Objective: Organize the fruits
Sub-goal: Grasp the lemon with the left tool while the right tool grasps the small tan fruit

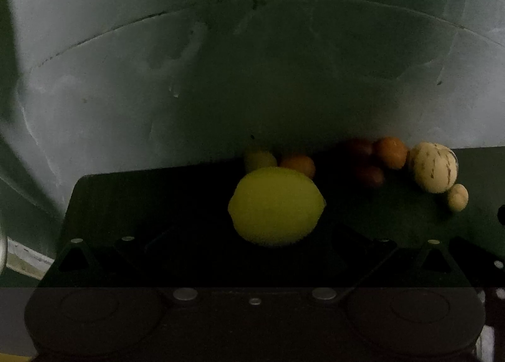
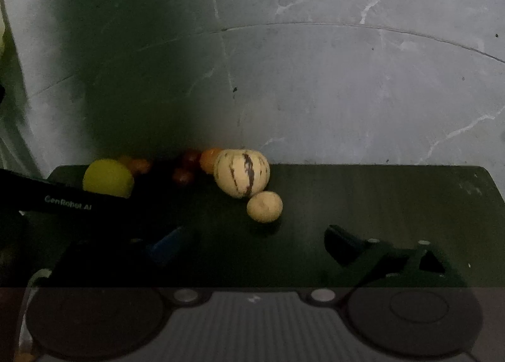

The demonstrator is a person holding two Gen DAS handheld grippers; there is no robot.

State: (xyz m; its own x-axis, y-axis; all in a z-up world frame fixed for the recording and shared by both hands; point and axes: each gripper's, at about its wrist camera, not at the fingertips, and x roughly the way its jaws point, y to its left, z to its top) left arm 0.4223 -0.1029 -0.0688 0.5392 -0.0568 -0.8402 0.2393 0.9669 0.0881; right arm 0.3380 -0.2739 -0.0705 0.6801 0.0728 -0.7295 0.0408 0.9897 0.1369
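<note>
Dark tabletop (image 2: 378, 197): lying nearly black in dim light, carrying every fruit, with a grey marbled surface showing beyond its far edge.
Left hand-held gripper (image 1: 274, 245): reaching in low over the tabletop; its fingers are too dark in its own view to make out, so I cannot tell whether it is gripping. In the right wrist view its black body is crossing the left edge, bearing white lettering.
Lemon (image 1: 276, 205): sitting just ahead of the left hand-held gripper, centred in its view; contact cannot be judged.
Small yellow fruit (image 1: 259, 159): sitting behind the lemon, beside 1 small orange fruit (image 1: 298, 165).
Dark red fruits (image 1: 369, 176): 2 or 3 are clustering near the far edge, touching 1 larger orange fruit (image 1: 391, 153).
Striped melon (image 2: 242, 172): resting upright, cream with brown streaks, right of the orange fruit and against it.
Small pale fruit (image 2: 264, 206): sitting in front of the melon, touching it.
Right hand-held gripper (image 2: 252, 245): hovering over bare tabletop with fingers spread wide apart, holding nothing, the pale fruit just ahead of the gap.
</note>
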